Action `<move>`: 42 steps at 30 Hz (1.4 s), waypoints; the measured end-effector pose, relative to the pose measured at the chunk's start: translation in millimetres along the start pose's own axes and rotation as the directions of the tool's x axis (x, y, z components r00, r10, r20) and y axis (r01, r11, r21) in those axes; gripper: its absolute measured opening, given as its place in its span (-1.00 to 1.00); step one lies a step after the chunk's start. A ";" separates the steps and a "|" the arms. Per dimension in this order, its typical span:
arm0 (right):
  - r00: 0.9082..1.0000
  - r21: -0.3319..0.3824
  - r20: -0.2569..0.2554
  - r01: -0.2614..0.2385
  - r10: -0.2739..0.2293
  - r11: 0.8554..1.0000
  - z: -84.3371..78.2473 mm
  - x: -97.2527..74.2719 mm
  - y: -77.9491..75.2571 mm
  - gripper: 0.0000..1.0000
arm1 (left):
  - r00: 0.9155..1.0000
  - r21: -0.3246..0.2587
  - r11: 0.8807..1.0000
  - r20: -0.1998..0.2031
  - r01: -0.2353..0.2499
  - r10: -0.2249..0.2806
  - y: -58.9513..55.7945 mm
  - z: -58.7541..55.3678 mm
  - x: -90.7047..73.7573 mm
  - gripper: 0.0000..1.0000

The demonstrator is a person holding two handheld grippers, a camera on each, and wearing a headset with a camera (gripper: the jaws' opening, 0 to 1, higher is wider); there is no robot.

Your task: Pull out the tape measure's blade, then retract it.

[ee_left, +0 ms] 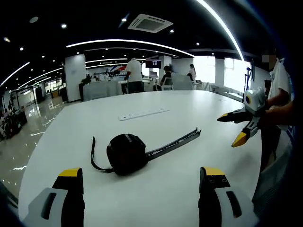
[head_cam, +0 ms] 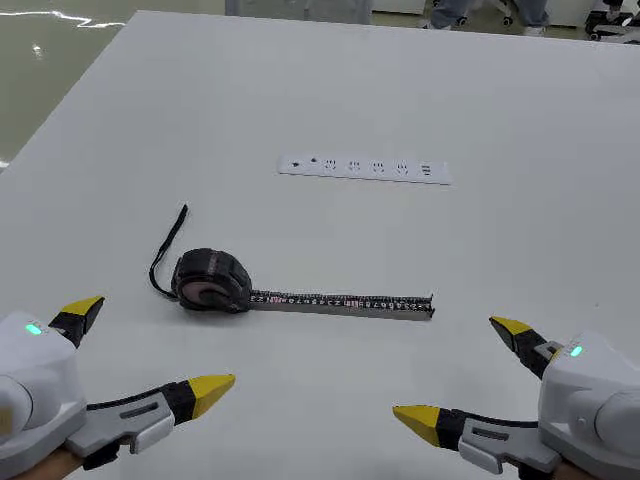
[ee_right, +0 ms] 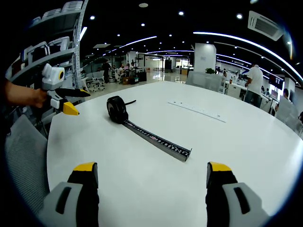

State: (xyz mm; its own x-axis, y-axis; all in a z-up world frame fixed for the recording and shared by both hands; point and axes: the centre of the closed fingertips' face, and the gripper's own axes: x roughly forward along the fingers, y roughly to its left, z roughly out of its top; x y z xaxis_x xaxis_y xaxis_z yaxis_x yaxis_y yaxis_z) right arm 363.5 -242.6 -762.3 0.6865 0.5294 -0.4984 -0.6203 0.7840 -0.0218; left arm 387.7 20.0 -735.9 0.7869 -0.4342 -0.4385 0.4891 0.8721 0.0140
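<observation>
A black tape measure [head_cam: 210, 281] lies on the white table [head_cam: 400, 90], with its blade [head_cam: 345, 303] pulled out flat to the right and a black wrist strap [head_cam: 165, 252] trailing off its left. The case [ee_left: 126, 153] and blade [ee_left: 173, 143] show in the left gripper view, the case [ee_right: 116, 109] and blade [ee_right: 156, 138] in the right gripper view. My left gripper [head_cam: 150, 355] stands open at the near left, short of the case. At the near right my right gripper [head_cam: 462, 372] stands open below the blade's tip. Both hold nothing.
A white power strip [head_cam: 365, 169] lies flat on the table beyond the tape measure. The table's left edge [head_cam: 60, 120] borders a glossy floor. Chair legs and people stand past the far edge.
</observation>
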 end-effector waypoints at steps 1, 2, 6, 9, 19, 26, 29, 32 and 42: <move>1.000 0.001 0.002 -0.001 0.001 1.000 0.5 0.0 1.7 0.94 | 1.000 -0.005 1.000 0.001 -0.005 0.005 -0.1 0.6 0.8 0.99; 1.000 0.001 0.002 -0.001 0.001 1.000 0.4 0.0 2.2 0.94 | 1.000 -0.007 1.000 0.000 -0.007 0.007 -0.2 0.7 1.1 0.99; 1.000 0.005 0.002 0.001 -0.001 1.000 0.0 0.3 3.7 0.93 | 1.000 -0.014 1.000 0.006 -0.023 0.023 -3.2 1.9 4.8 0.98; 1.000 0.006 0.003 0.001 -0.001 1.000 0.3 0.3 3.9 0.92 | 1.000 -0.014 1.000 0.005 -0.024 0.024 -4.4 1.9 5.2 0.98; 1.000 -0.001 0.006 0.001 -0.001 1.000 2.0 0.6 5.5 0.93 | 0.999 -0.023 0.998 0.002 -0.050 0.050 -9.0 3.0 7.7 0.96; 1.000 -0.002 0.006 -0.007 0.007 1.000 1.2 1.0 5.3 0.92 | 0.997 -0.015 0.997 -0.002 -0.071 0.071 -8.1 2.3 10.2 0.96; 1.000 -0.004 0.005 -0.011 0.011 1.000 0.2 1.1 4.2 0.92 | 0.996 -0.014 0.996 -0.001 -0.091 0.091 -5.7 3.0 11.4 0.95; 1.000 -0.026 0.014 -0.020 0.020 0.999 1.0 1.0 2.7 0.88 | 0.994 -0.015 0.994 -0.008 -0.106 0.106 -5.9 2.0 13.3 0.94; 0.998 -0.059 0.013 -0.062 0.063 0.996 -0.9 4.2 -7.0 0.81 | 0.990 -0.023 0.991 -0.034 -0.135 0.134 -9.7 -2.4 21.6 0.90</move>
State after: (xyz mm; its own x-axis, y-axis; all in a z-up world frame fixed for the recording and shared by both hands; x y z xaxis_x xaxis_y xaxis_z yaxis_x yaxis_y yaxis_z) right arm 370.4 -246.1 -765.0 0.6510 0.5820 -0.4873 -0.6832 0.7291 -0.0419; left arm 399.1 2.7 -747.7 0.8323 -0.3052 -0.4628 0.3694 0.9278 0.0526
